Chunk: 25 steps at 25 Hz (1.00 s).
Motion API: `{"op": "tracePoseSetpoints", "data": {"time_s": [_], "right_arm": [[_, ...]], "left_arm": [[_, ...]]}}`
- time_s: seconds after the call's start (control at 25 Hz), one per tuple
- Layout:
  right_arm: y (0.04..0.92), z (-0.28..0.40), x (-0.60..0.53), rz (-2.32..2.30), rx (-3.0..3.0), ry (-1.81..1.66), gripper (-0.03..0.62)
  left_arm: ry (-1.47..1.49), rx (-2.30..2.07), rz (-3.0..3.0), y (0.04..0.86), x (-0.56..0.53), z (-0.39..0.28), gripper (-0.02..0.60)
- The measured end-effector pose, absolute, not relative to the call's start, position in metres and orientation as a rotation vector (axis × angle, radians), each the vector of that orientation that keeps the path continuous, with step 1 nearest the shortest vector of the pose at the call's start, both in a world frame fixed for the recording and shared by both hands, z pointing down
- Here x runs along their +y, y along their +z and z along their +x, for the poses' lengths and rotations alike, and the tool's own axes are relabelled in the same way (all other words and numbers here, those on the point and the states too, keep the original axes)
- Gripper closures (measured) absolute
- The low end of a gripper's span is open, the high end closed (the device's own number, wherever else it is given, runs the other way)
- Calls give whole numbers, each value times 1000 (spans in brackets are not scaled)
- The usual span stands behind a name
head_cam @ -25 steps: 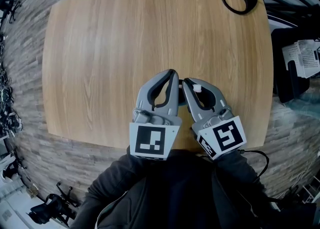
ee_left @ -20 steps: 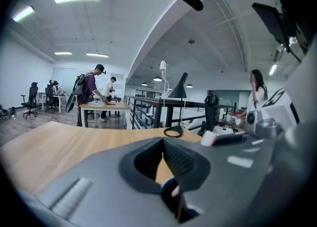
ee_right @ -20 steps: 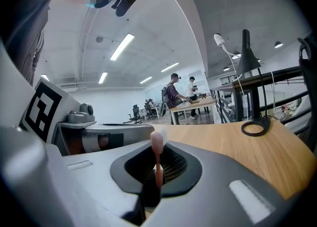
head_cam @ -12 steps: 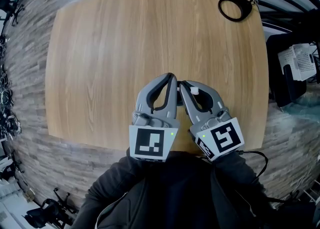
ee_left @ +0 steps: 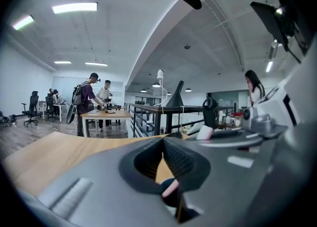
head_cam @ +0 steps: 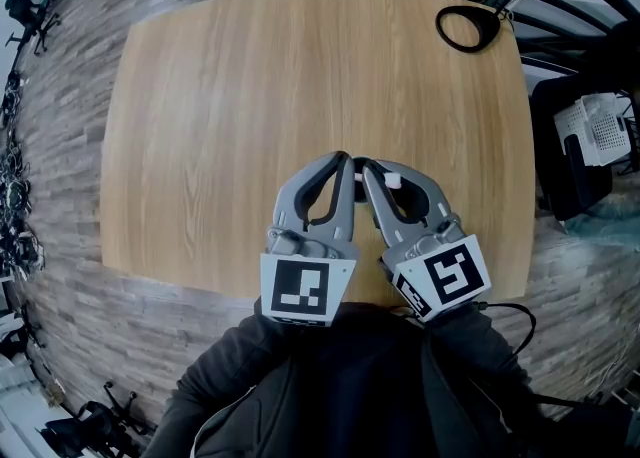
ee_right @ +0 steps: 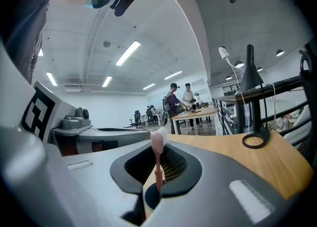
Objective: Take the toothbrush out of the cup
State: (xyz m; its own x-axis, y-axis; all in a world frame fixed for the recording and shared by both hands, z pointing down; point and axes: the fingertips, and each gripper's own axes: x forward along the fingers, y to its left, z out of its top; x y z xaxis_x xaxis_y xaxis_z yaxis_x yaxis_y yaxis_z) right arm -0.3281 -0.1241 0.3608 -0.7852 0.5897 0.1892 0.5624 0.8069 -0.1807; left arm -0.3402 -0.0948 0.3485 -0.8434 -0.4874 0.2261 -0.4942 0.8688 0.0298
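Observation:
My two grippers hover side by side over the near edge of the wooden table [head_cam: 250, 96]. The left gripper [head_cam: 346, 158] has its tips together with nothing seen between them. The right gripper [head_cam: 366, 163] is shut, and a pink toothbrush [ee_right: 157, 164] stands upright between its fingers. The brush's white head [head_cam: 393, 179] pokes up above that gripper. The handle runs down into a small dark cup [ee_right: 151, 197]. The cup [ee_left: 171, 194] also shows through the left gripper's finger gap, with the handle leaning right. In the head view the cup is hidden under the grippers.
A black ring-shaped lamp base [head_cam: 466, 26] sits at the table's far right corner. A white basket [head_cam: 600, 126] and dark gear stand on the floor to the right. People [ee_left: 94, 97] work at a distant table beyond a railing.
Both grippers keep their side-by-side pose, and the brush head stays on the right one. The table looks slightly smaller and has shifted in the head view, as if everything has risen a little.

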Motion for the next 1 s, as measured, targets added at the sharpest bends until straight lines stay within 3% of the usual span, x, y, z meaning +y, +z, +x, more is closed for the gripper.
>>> {"op": "tracePoseSetpoints", "data": {"time_s": [1.0], "right_arm": [[291,-254,-135,-1000,-2915,123,588]], "left_arm": [[147,-2976,697,289,-102,-256,574]]}}
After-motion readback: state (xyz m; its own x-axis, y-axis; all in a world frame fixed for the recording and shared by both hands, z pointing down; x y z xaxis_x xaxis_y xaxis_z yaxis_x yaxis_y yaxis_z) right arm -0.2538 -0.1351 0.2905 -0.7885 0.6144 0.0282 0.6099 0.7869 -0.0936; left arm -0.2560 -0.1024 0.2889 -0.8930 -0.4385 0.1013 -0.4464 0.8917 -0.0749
